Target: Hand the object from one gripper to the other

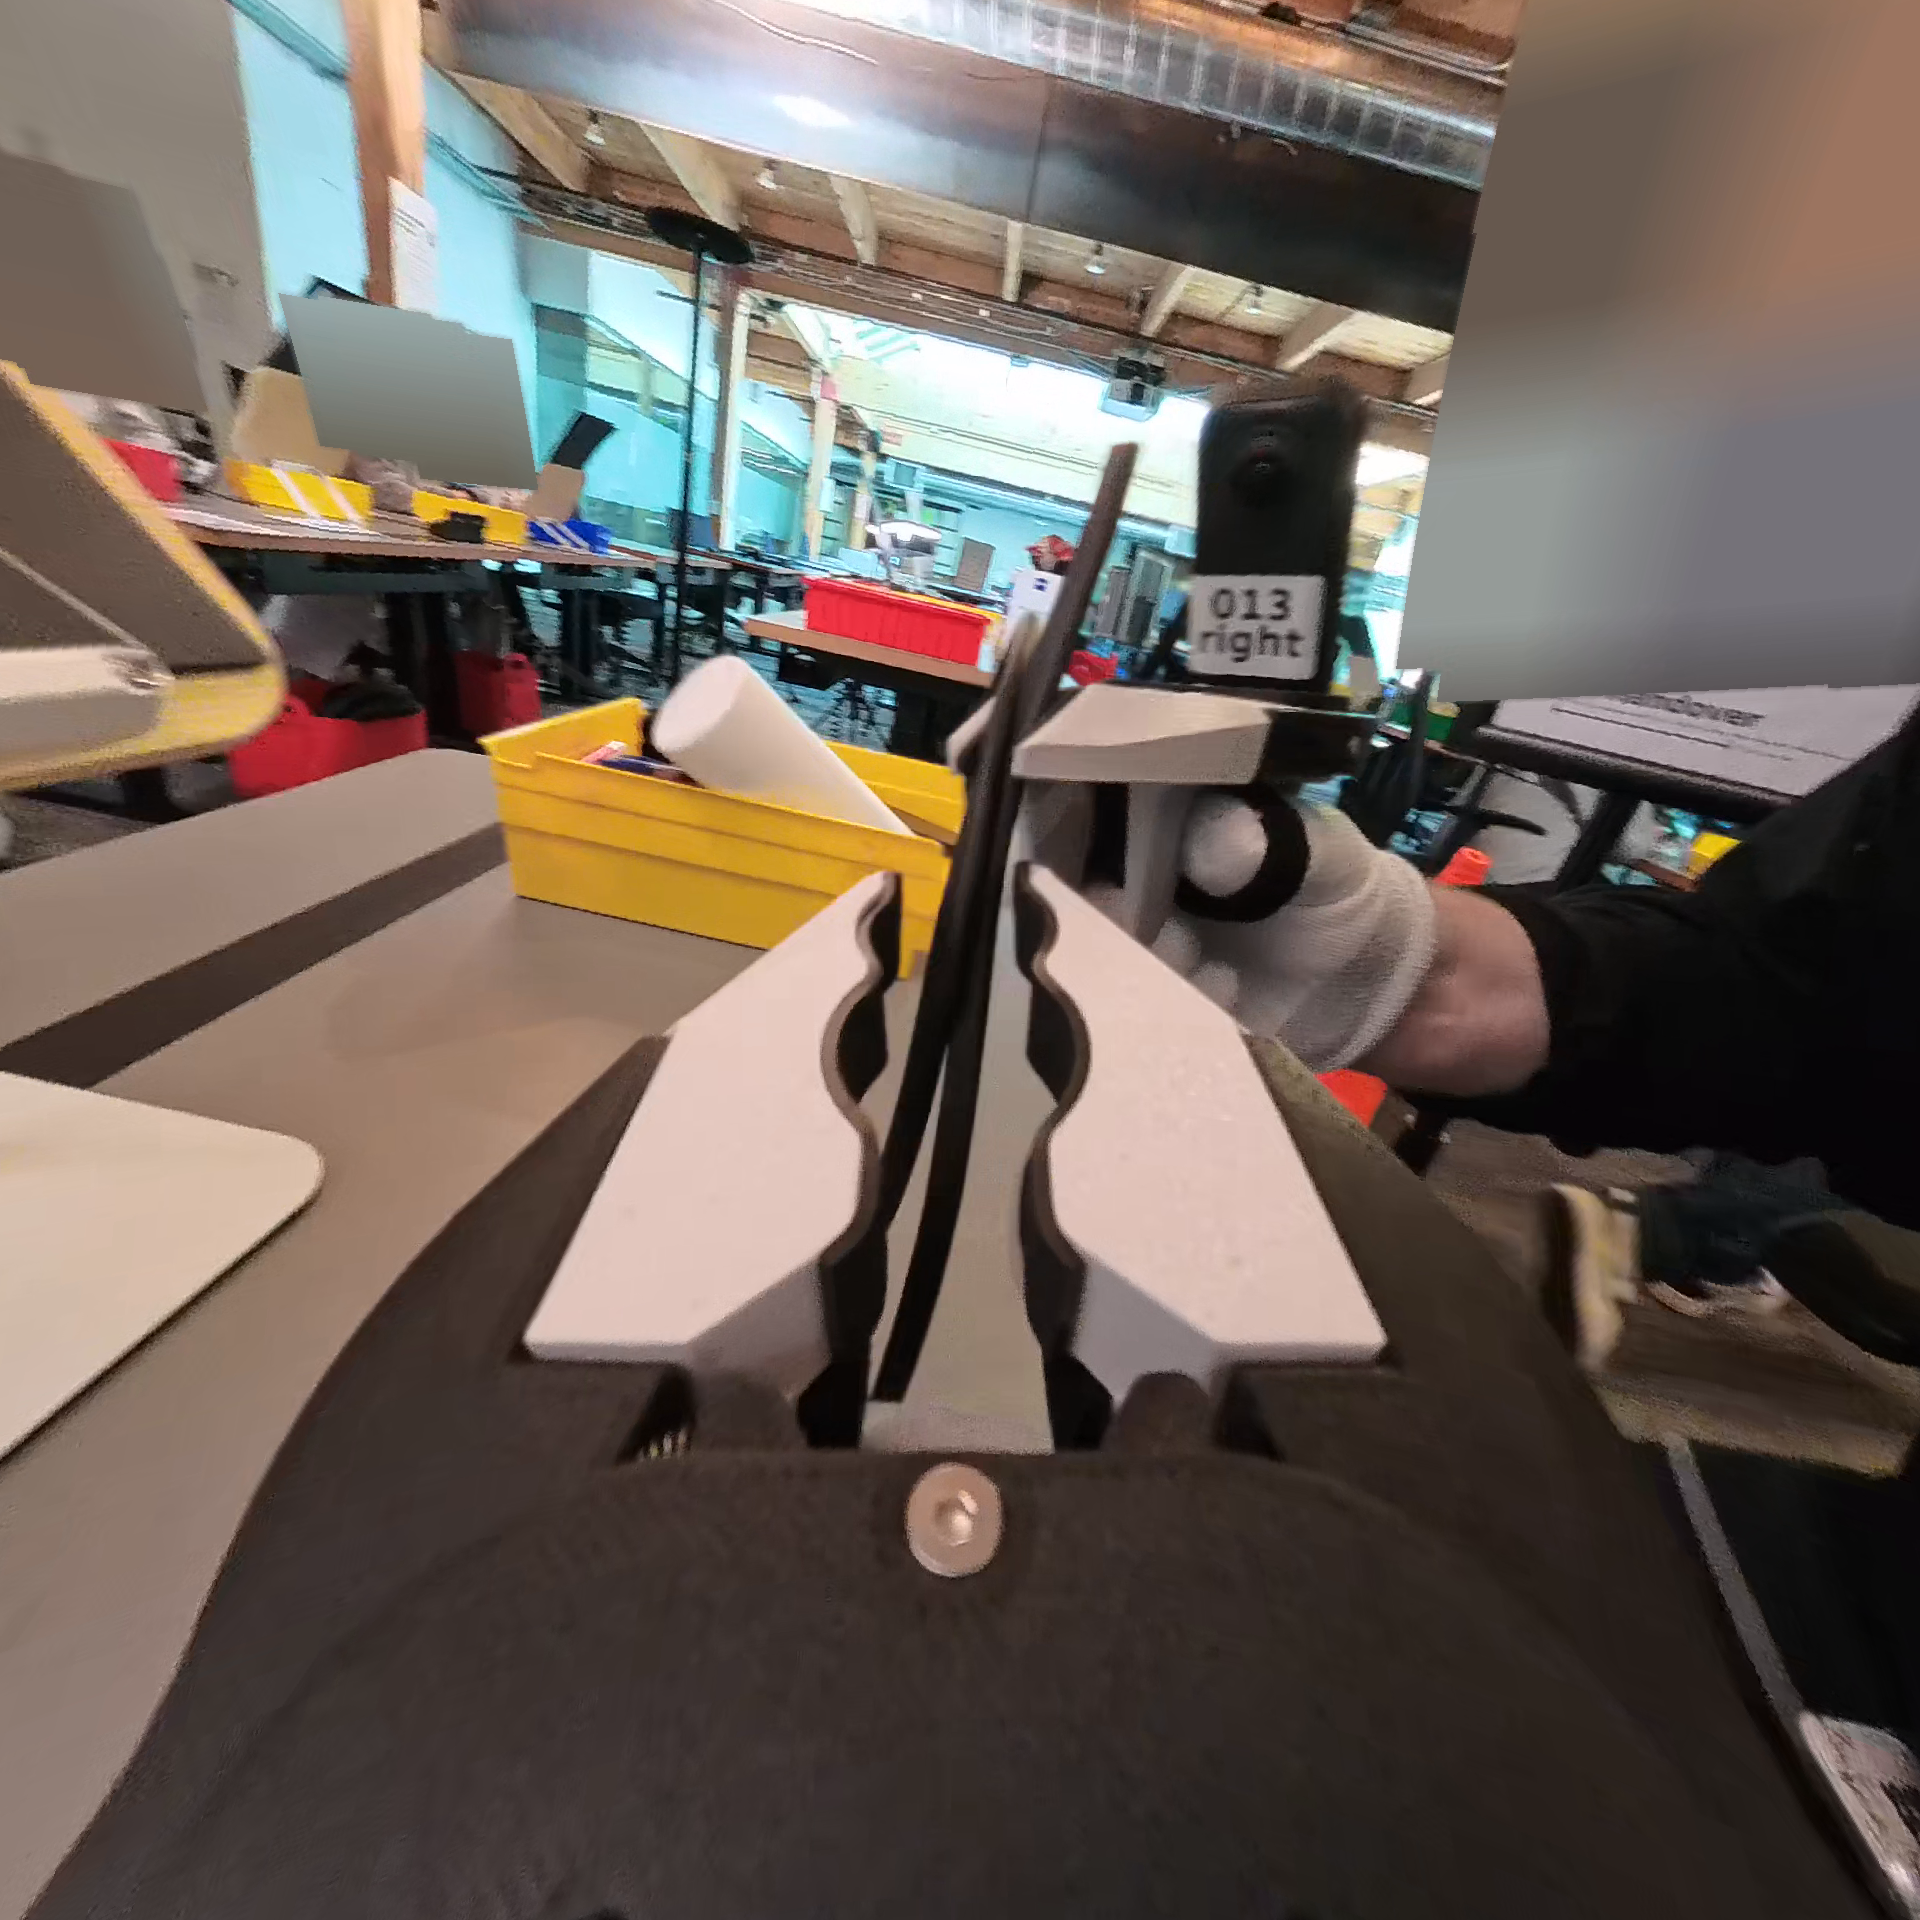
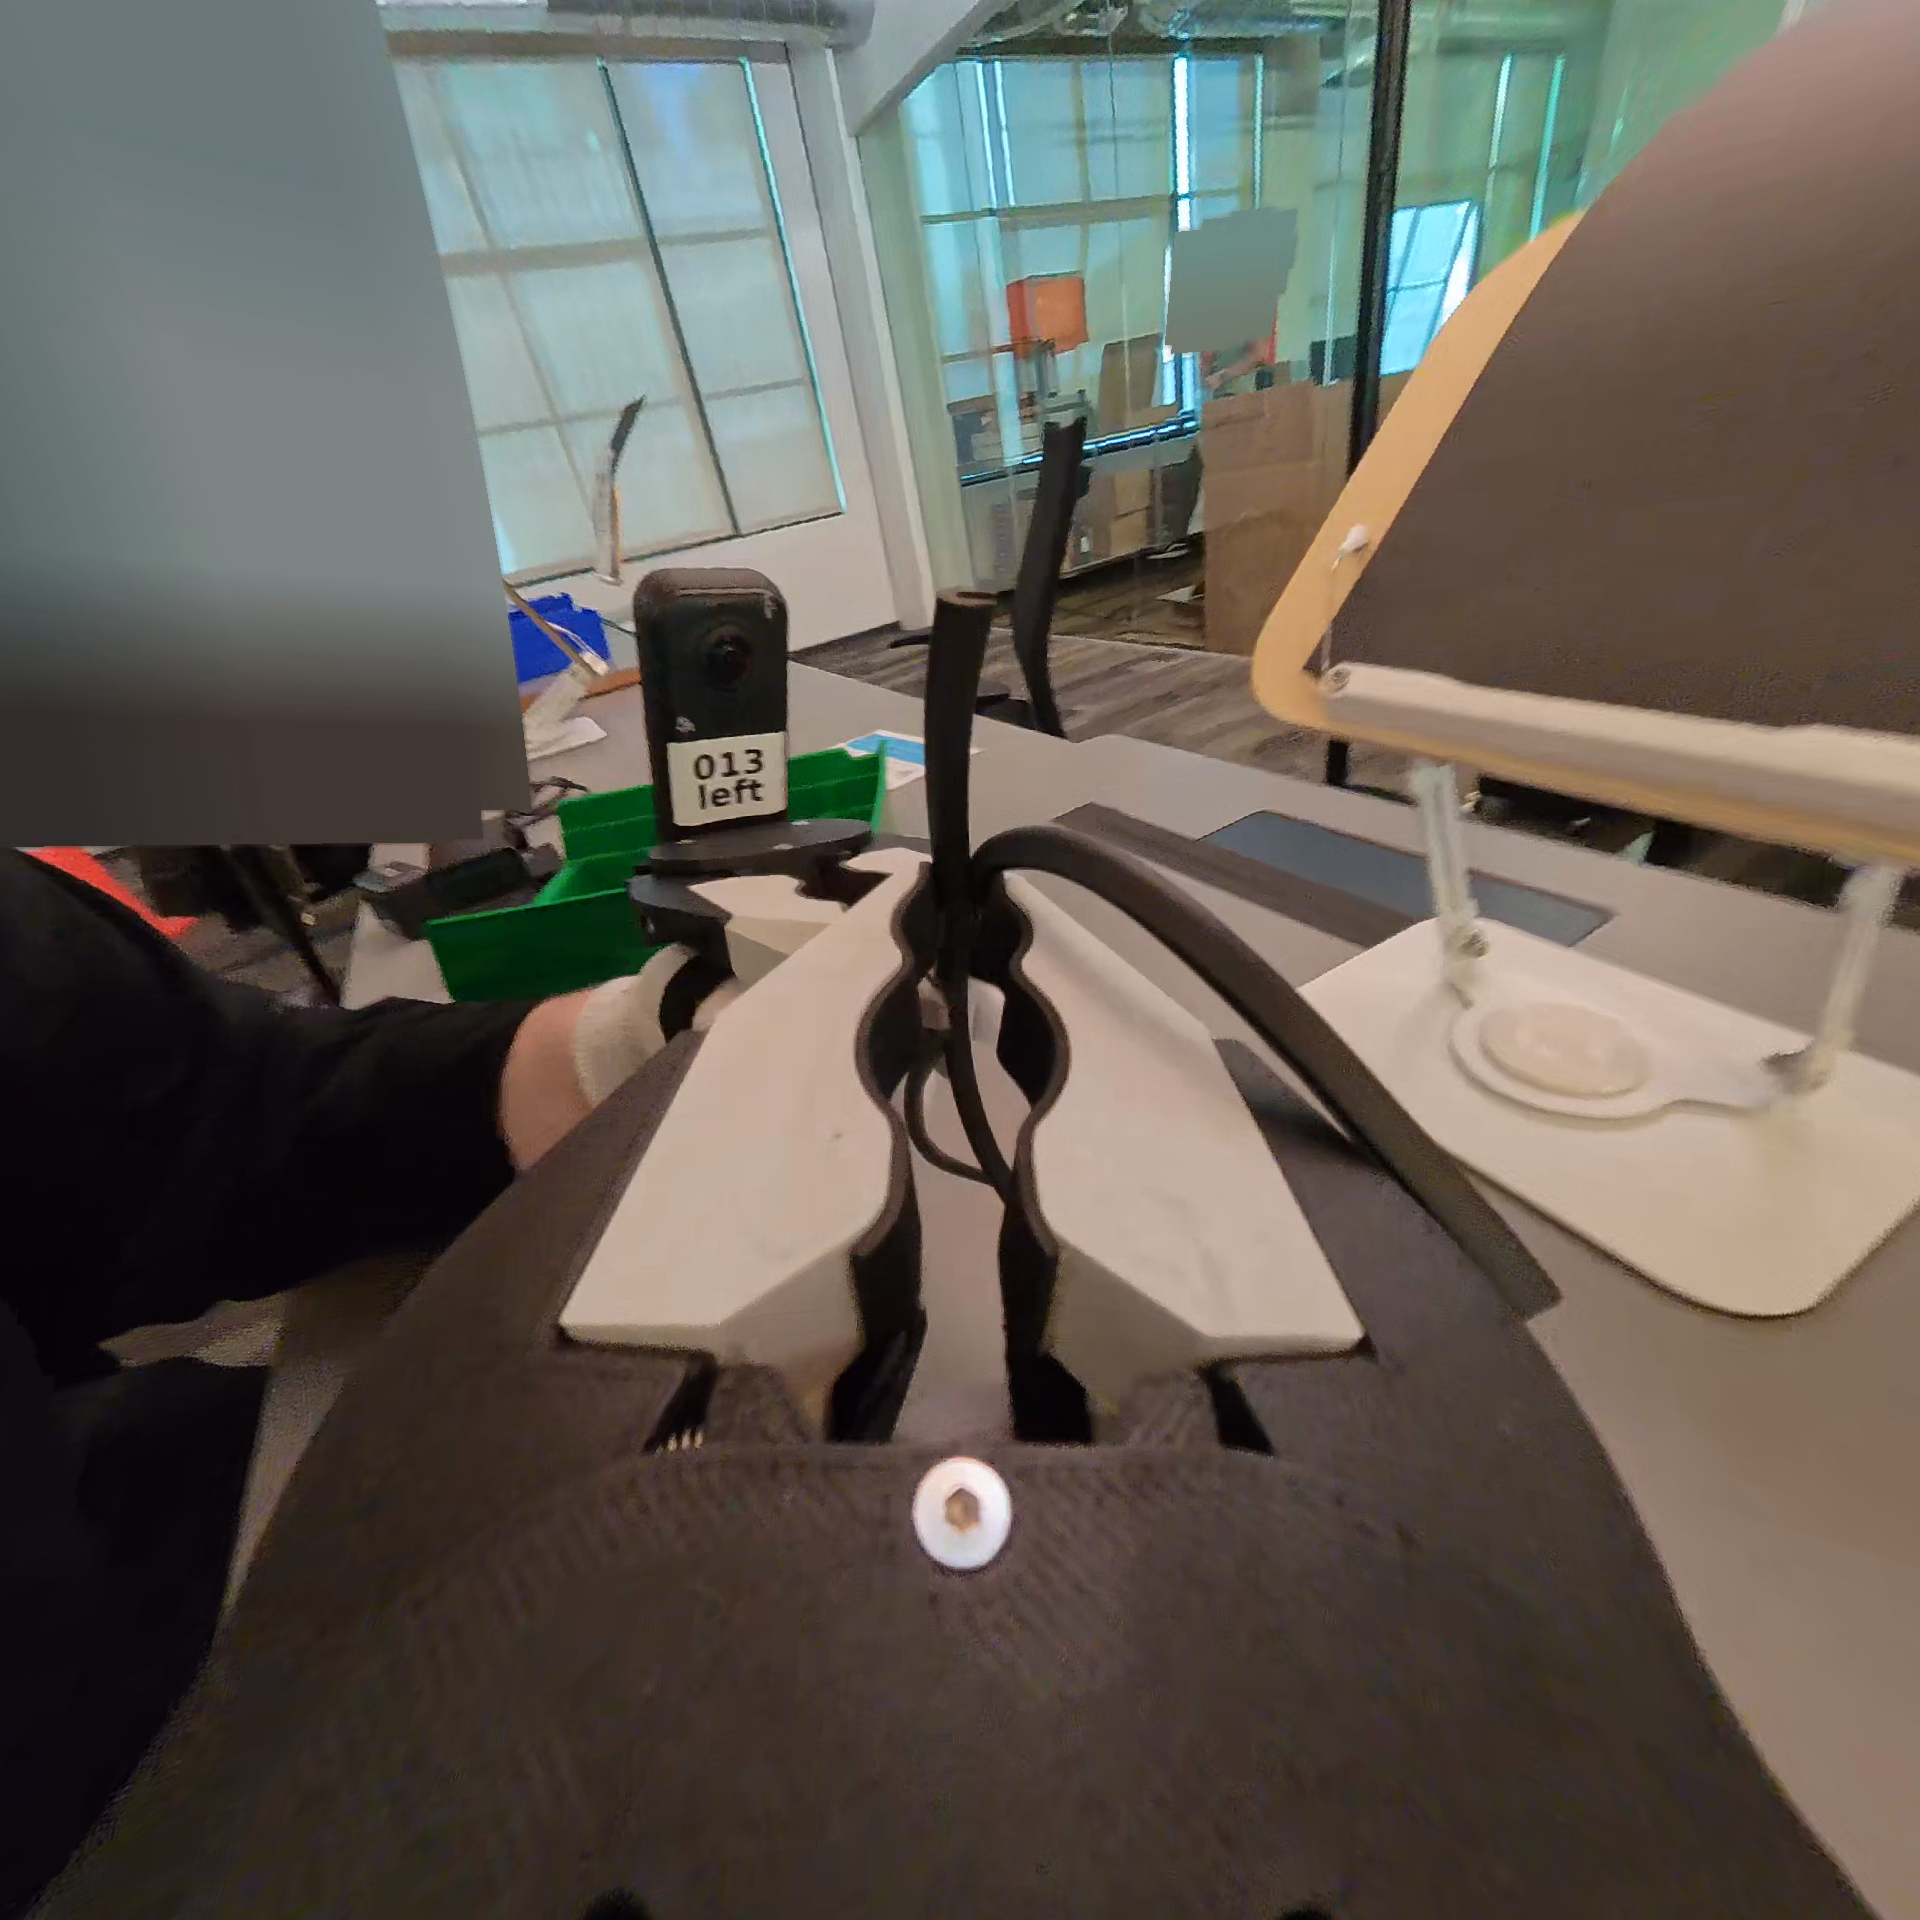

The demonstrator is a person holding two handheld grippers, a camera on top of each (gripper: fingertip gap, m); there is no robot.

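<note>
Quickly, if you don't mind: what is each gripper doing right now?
Left gripper: open, fingers either side of the black rubber strip, not pinching it.
Right gripper: shut on the black rubber strip at the fingertips.

A white label (image 1: 1254, 623) is fixed below the black camera (image 1: 1276, 488) on the opposite hand-held gripper. A matching label (image 2: 727, 779) appears in the right wrist view. Wording not reproduced.

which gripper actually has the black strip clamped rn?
The right gripper: its fingertips pinch the black rubber strip. The left gripper stands open around it.
</note>
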